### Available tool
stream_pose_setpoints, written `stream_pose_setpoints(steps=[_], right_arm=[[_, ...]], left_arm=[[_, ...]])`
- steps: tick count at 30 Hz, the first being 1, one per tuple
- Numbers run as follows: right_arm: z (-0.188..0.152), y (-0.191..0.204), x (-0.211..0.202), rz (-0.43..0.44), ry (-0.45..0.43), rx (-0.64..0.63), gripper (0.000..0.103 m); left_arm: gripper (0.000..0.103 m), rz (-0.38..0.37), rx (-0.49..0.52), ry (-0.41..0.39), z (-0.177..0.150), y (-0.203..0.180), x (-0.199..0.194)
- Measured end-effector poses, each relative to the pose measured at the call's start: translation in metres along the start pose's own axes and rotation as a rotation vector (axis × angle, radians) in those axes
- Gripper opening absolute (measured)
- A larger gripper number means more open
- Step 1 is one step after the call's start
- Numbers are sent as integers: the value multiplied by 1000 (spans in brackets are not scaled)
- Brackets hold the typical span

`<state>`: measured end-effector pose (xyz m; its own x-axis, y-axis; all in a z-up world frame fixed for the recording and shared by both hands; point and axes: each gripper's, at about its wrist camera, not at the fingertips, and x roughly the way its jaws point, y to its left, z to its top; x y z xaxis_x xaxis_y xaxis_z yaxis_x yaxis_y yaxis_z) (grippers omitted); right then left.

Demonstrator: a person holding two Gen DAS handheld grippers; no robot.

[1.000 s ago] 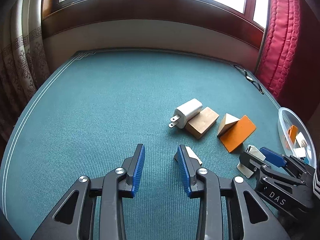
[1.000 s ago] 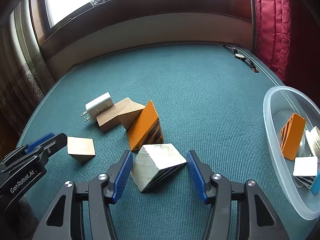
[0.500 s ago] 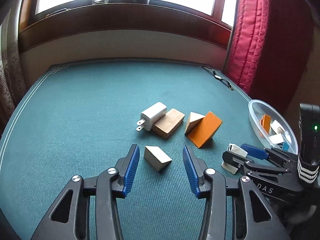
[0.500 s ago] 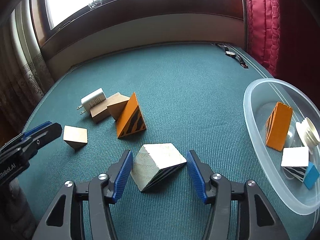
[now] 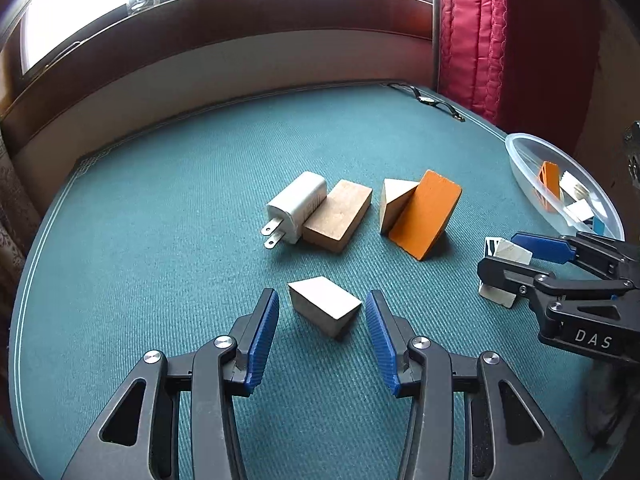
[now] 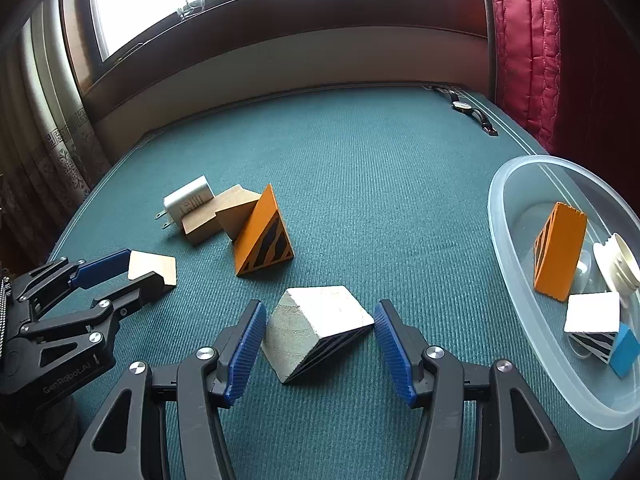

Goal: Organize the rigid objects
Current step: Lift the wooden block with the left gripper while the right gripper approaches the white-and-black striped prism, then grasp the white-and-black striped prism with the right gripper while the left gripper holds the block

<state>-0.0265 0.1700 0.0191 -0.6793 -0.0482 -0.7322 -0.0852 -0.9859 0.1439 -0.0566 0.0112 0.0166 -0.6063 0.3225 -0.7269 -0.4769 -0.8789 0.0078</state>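
judging by what's sitting in the clear plastic tub [image 6: 520, 184] on the right edge of the teal cloth-covered bench [image 6: 360, 160], i'd say this is under halfway. in the tub already: an orange wedge with black stripes [image 6: 560, 248], a white block with black stripes and a blue end [image 6: 596, 328], and a white ribbed round thing [image 6: 616, 264] i can't identify.

still out on the bench: a white wall charger with two prongs [image 5: 296, 208], touching a tan rectangular wooden block [image 5: 338, 216]; a pale wooden wedge [image 5: 394, 204] leaning against a second orange striped wedge [image 5: 426, 220]; plus the two pieces being worked on.

left hand-held gripper [image 5: 322, 330] is spread, with a small pale wooden wedge [image 5: 324, 306] lying between its blue pads, not touched as far as i can see. right hand-held gripper [image 6: 320, 344] is also spread around a whitish wedge with black stripes on one face [image 6: 316, 328], right pad just about at its corner, no real pinch that i can see.

readable writing: "das" on the right one's body in the left view, "genrobot.ai" on the left one's in the right view. charger print is too small to read.
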Motion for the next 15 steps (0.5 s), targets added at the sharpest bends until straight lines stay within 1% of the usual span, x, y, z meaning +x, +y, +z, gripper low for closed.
stream_pose_setpoints(steps=[5, 6, 7, 12, 15], right_arm=[[0, 2, 1, -7, -1, -7, 61], [-1, 3, 0, -9, -2, -6, 61], [-1, 3, 0, -10, -2, -7, 61], [-3, 5, 0, -14, -5, -8, 61], [-3, 5, 0, -15, -5, -9, 61]], left_arm=[[46, 20, 46, 10, 2, -9, 5], [45, 35, 45, 15, 3, -9, 6], [39, 47, 38, 23, 3, -8, 8], [38, 76, 15, 17, 5, -5, 7], [37, 112, 14, -2, 3, -7, 3]])
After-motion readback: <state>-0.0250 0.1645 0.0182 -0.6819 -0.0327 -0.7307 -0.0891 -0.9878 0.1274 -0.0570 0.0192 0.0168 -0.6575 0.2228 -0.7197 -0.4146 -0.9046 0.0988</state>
